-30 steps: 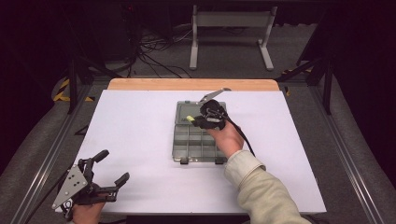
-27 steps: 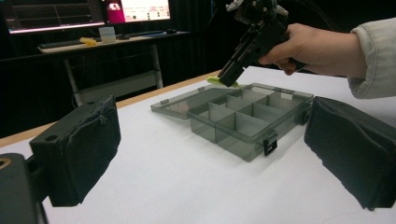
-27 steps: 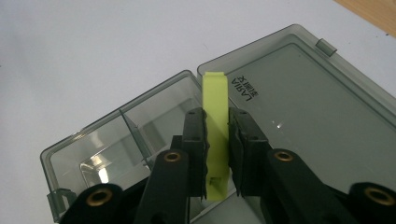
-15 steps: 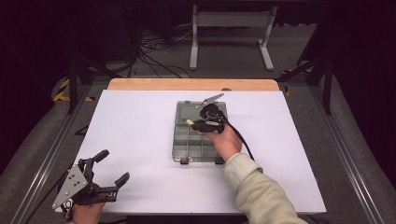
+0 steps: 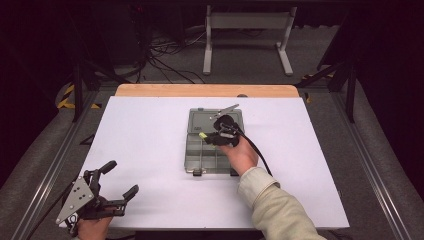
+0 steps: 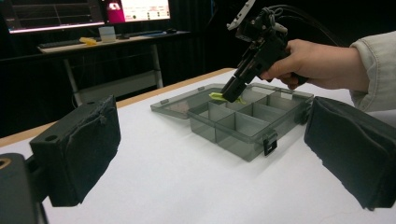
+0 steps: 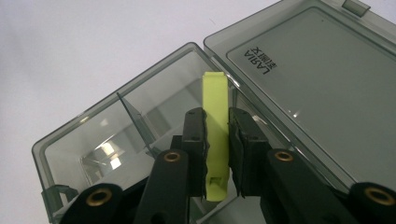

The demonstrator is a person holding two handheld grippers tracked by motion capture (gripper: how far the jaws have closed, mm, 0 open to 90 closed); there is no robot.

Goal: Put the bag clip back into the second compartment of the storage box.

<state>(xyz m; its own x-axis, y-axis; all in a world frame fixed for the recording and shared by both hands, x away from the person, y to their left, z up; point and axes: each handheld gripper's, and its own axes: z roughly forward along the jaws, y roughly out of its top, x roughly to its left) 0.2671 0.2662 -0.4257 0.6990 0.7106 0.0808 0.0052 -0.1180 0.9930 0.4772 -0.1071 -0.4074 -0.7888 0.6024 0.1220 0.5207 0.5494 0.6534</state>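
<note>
A clear grey compartment box (image 5: pixel 200 159) lies open mid-table, its lid (image 5: pixel 202 118) folded flat toward the far side. My right gripper (image 5: pixel 209 137) hangs over the box's far left compartment, shut on a yellow-green clip (image 7: pixel 215 121). The clip (image 6: pixel 217 96) sticks out past the jaws, just above the compartment (image 7: pixel 140 126), near the hinge. The lid (image 7: pixel 317 79) bears printed lettering. My left gripper (image 5: pixel 121 180) rests at the table's near left corner, open, with nothing between its padded fingers (image 6: pixel 81 149). From there the box (image 6: pixel 243 123) and the right gripper (image 6: pixel 232 91) show ahead.
The white table top (image 5: pixel 145 145) spreads wide around the box. A wooden strip (image 5: pixel 205 90) edges the far side. Beyond it stand a metal frame (image 5: pixel 247 35) and floor cables. A desk with monitors (image 6: pixel 93 28) stands in the dark background.
The right gripper with the clip has crept slightly down toward the box's far left compartment. The left gripper has stayed put.
</note>
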